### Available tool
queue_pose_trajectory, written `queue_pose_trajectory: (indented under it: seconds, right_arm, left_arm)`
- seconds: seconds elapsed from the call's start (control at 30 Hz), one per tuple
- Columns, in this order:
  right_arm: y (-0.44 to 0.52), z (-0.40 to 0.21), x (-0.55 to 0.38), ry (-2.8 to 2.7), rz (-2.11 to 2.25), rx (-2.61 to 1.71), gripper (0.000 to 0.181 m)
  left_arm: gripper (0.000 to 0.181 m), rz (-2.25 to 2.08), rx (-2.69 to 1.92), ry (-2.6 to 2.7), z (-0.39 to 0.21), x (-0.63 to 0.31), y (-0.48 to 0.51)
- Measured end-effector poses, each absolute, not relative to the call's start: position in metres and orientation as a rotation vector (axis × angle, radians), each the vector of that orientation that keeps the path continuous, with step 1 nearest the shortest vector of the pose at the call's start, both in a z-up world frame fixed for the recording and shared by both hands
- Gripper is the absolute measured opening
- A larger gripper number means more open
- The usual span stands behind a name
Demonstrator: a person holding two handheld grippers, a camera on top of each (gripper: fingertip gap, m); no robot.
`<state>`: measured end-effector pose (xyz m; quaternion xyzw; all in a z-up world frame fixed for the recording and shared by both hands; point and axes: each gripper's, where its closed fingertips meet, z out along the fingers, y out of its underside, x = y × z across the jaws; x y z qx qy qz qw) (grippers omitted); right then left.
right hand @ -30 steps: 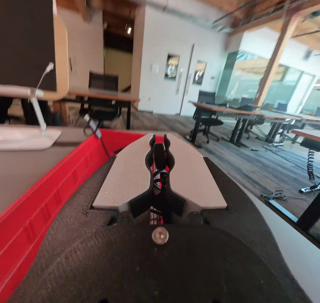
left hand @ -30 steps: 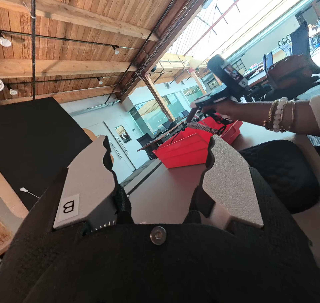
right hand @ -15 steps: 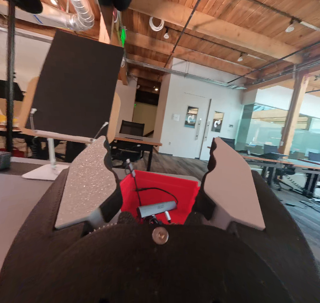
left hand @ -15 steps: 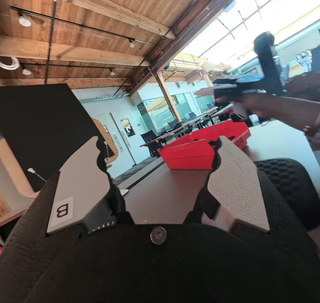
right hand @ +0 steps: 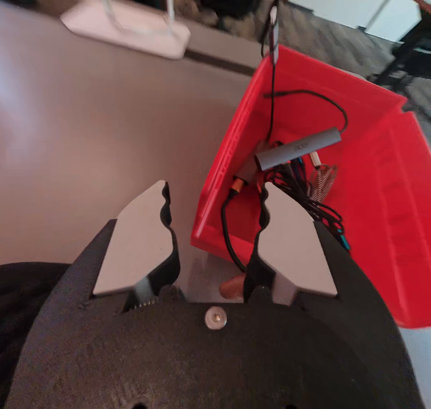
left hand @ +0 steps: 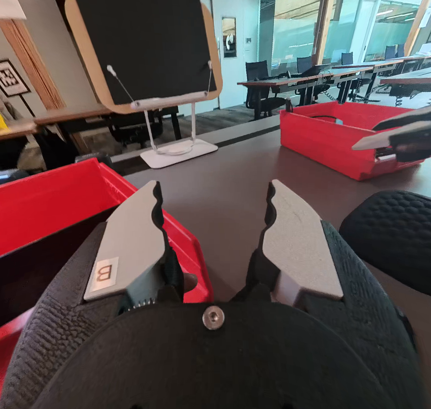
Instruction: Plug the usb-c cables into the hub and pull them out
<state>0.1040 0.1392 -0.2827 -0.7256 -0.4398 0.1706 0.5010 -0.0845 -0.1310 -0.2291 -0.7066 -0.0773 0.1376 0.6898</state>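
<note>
Black board on white stand; red bins; office chairs.

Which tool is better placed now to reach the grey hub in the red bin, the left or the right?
Probably the right tool: it is open, right by the red bin holding the hub. The left tool faces bare table.
</note>
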Motion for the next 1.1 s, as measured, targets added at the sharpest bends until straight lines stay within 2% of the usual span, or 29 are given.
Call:
queue_pose_trajectory:
  seconds: [0.07, 0.13, 0.2, 0.5, 0.77, 1.1]
  right_arm:
    - [0.146, -0.303, 0.103, -1.133, 0.207, -1.792, 0.051]
    - [0.150, -0.320, 0.103, -1.222, 0.004, -1.791, 0.010]
    - [0.151, -0.321, 0.097, -1.263, -0.109, -1.726, 0.011]
    - [0.122, -0.321, 0.067, -1.353, -0.031, -1.698, 0.013]
    - [0.073, -0.321, 0.031, -1.468, 0.059, -1.620, 0.014]
    - [0.001, -0.321, -0.023, -1.631, 0.216, -1.480, 0.019]
  left_arm:
    - [0.080, 0.323, -1.656, -0.209, -0.243, -0.093, -0.132]
    - [0.078, 0.376, -1.771, -0.233, -0.260, -0.102, -0.134]
    - [0.075, 0.407, -1.845, -0.246, -0.274, -0.107, -0.137]
    - [0.061, 0.363, -1.851, -0.235, -0.288, -0.107, -0.136]
    - [0.056, 0.395, -1.844, -0.222, -0.288, -0.109, -0.138]
    - [0.055, 0.481, -1.733, -0.206, -0.251, -0.118, -0.164]
